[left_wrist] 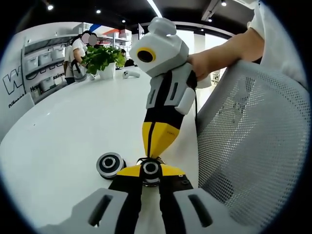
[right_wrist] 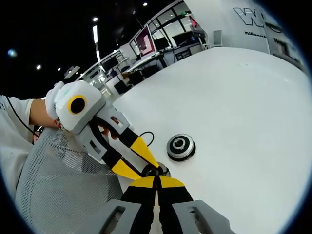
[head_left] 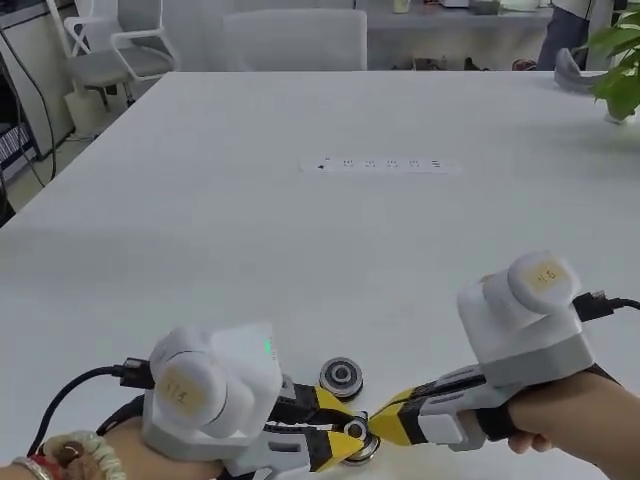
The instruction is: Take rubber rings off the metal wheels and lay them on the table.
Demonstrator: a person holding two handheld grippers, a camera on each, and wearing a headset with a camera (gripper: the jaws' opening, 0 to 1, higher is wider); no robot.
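Fingers point(left_wrist: 127, 171) of left gripper point(left_wrist: 150, 171) clamp a metal wheel point(left_wrist: 150, 167) — right gripper point(right_wrist: 157, 179) seems shut; wall point(left_wrist: 19, 97) reads "W".

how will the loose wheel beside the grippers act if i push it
The loose wheel lies flat on the table, so a push would likely slide it, not roll it. It looks metal with a solid hub, so probably stiff and heavy for its size.

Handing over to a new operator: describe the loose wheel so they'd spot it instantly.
On the white table's near edge, the left gripper and right gripper meet tip to tip at one metal wheel. Just beyond them lies the second wheel, alone: dark rim, shiny hub, touched by neither gripper.
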